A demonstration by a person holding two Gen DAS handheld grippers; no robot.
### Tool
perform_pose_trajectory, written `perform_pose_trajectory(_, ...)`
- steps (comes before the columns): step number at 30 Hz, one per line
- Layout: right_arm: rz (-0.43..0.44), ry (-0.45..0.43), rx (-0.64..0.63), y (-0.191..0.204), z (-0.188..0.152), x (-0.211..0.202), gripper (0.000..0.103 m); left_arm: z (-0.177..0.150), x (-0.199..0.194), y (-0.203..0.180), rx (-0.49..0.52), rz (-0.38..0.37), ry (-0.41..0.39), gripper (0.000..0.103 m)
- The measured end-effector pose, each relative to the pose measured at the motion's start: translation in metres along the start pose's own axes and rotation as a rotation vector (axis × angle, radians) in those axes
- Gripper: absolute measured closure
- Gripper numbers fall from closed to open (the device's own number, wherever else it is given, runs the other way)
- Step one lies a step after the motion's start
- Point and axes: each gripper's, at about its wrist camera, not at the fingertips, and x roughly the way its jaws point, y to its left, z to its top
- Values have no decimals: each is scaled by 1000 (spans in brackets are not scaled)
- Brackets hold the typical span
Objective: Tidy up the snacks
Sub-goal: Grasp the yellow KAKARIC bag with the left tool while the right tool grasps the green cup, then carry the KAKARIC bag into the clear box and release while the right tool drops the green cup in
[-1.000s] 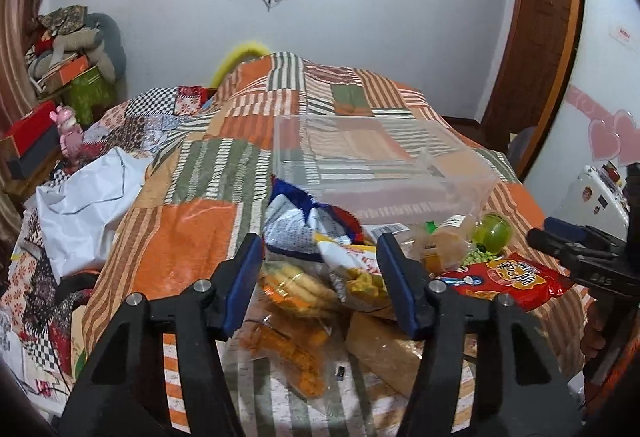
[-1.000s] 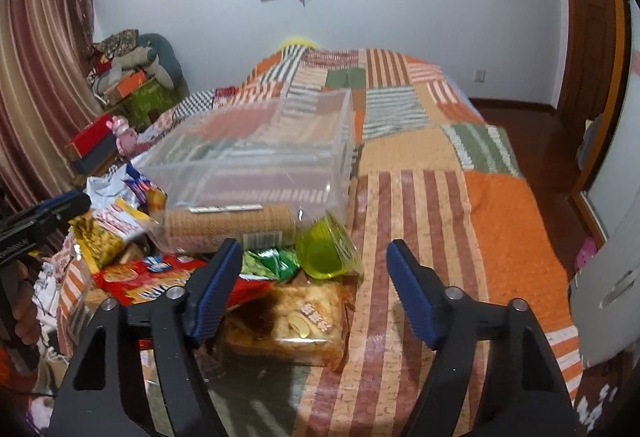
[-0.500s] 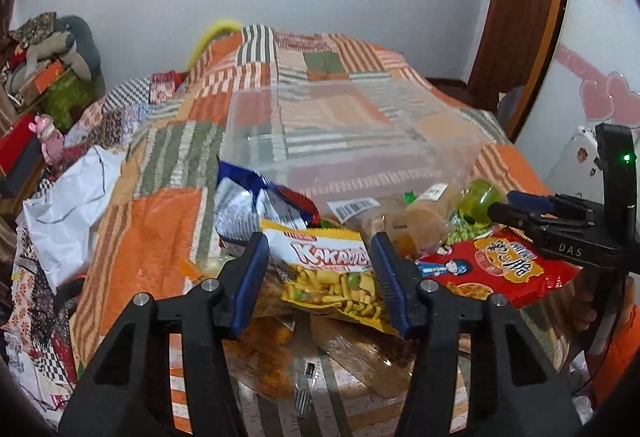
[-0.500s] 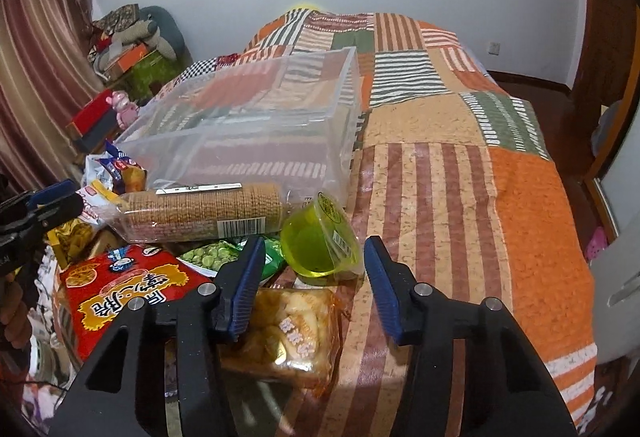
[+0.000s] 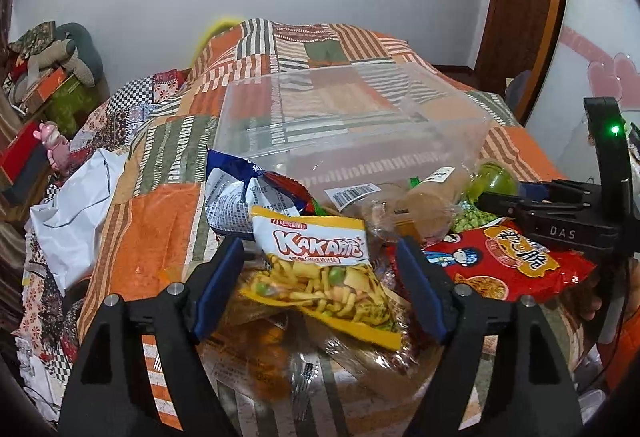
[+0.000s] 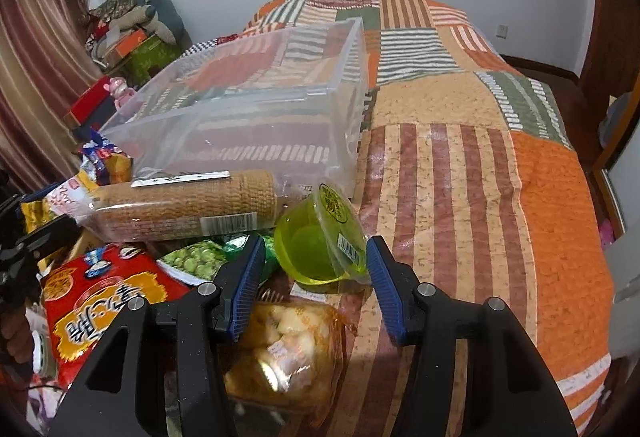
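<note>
Patchwork bed [image 6: 460,173] with a snack pile at its near edge and an empty clear bin [image 5: 352,125] just behind it.

Left to right: the left tongs [image 5: 320,273] have just been opening and stand spread around the yellow Kakari bag [image 5: 320,269], pads not pressing; better to close across the bag's middle, not its crimped edge. The right tongs [image 6: 316,277] sit open beside the tilted green jelly cup [image 6: 320,241]; squeezing gently on its walls should avoid crushing it before lifting into the bin.

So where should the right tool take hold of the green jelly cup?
Across the round side wall of the green jelly cup, coming from above and the near side. It lies tipped with its sealed lid facing up and away, so the curved wall sits between the right tool pads, which are not yet touching it.
</note>
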Motion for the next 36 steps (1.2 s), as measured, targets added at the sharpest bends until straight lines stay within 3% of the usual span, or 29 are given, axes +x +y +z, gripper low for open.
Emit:
perform_pose_trajectory(10,-12,0,13,-2,1,4,56,1,9,3,6,0,22,24)
perform_pose_trajectory(17,3,-28,42,-7,2,-2,59,-1,12,0,51,-21,26,46)
perform_pose_trajectory(24,2,-59,43,-7,2,-15,61,1,8,5,27,-27,28,51)
perform_pose_trajectory(36,6,-162,27,-2,8,-53,61,19,-31,10,13,-33,-87,51)
